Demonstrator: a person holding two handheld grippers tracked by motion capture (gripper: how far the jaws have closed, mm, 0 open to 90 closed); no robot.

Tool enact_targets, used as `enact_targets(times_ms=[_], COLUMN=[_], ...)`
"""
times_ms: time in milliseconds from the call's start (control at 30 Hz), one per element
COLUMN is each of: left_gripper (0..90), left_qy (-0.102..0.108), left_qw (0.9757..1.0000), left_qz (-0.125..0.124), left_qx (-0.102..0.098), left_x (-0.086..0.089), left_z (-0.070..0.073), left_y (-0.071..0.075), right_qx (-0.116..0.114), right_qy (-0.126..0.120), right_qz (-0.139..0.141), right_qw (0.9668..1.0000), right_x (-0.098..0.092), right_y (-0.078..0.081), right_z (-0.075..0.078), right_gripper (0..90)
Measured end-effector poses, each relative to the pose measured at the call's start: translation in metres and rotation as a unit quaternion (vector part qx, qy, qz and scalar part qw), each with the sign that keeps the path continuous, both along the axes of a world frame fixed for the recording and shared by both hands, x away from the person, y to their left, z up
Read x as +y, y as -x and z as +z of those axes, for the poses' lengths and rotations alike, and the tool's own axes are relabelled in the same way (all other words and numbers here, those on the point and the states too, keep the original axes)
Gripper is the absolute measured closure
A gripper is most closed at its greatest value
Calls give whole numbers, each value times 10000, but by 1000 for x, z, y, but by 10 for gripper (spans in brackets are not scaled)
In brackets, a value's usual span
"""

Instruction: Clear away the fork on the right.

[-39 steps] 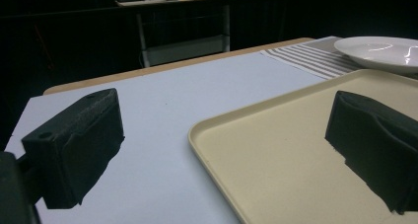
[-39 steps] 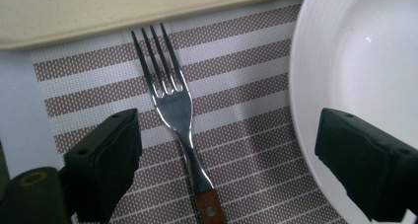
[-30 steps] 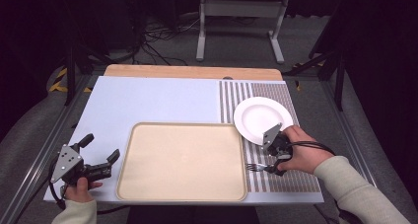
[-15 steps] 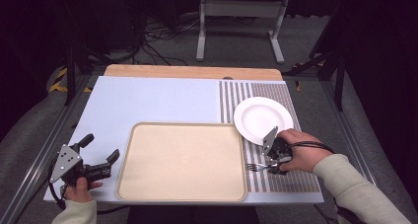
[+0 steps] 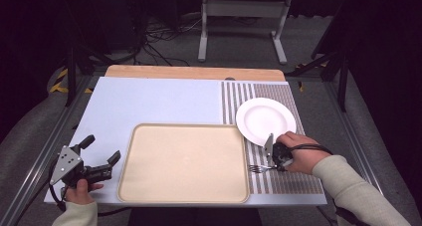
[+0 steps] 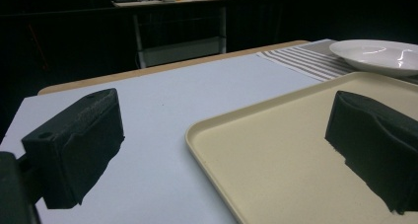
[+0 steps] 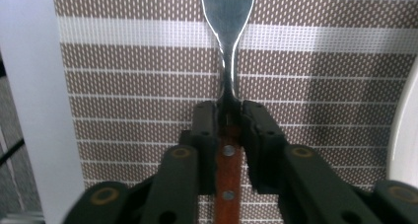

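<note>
Now that your right gripper (image 7: 228, 116) has just closed onto the fork (image 7: 227, 46) at the plate's (image 5: 265, 120) 6 o'clock, lift; left gripper (image 5: 99, 159) idles open, empty.

pale table (image 5: 159, 104) (wooden far edge) carries a beige tray (image 5: 184, 161) and striped mat (image 5: 278, 178).

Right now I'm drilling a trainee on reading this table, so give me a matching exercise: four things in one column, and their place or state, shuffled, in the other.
Things:
1. fork
2. plate
3. tray
4. left gripper

Place or state:
A. white, on the striped mat's far part
B. jaws apart, beside the tray's left edge
C. wooden handle clamped between black jaws
D. beige, nothing on it, between the two hands

Pairs: 1-C, 2-A, 3-D, 4-B
</note>
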State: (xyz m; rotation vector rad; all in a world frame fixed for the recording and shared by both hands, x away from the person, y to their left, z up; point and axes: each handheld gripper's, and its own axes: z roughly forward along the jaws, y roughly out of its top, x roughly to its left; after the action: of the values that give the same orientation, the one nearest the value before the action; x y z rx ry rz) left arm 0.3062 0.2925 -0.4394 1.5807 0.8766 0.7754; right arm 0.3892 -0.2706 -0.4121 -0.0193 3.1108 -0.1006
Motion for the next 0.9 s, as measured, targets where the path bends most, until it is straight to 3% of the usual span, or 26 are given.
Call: enact_targets(times_ms=[467, 633, 867, 900], left_gripper=[21, 21, 22, 22], left_qy=[-1, -20, -26, -22], left_qw=[10000, 10000, 10000, 10000], left_qz=[-26, -32, -42, -43], left_qx=[6, 2, -1, -2], left_x=[0, 0, 0, 0], left_z=[1, 1, 1, 1], left_y=[0, 1, 1, 1], right_qx=[61, 93, 51, -3], right_qy=[104, -25, -155, -287], right_qz=[184, 60, -71, -140], right_qw=[9998, 9999, 9998, 9995], right_x=[2, 0, 0, -1], right_y=[-1, 1, 2, 2], right_z=[-1, 1, 15, 19], right_gripper=[782, 783, 783, 783])
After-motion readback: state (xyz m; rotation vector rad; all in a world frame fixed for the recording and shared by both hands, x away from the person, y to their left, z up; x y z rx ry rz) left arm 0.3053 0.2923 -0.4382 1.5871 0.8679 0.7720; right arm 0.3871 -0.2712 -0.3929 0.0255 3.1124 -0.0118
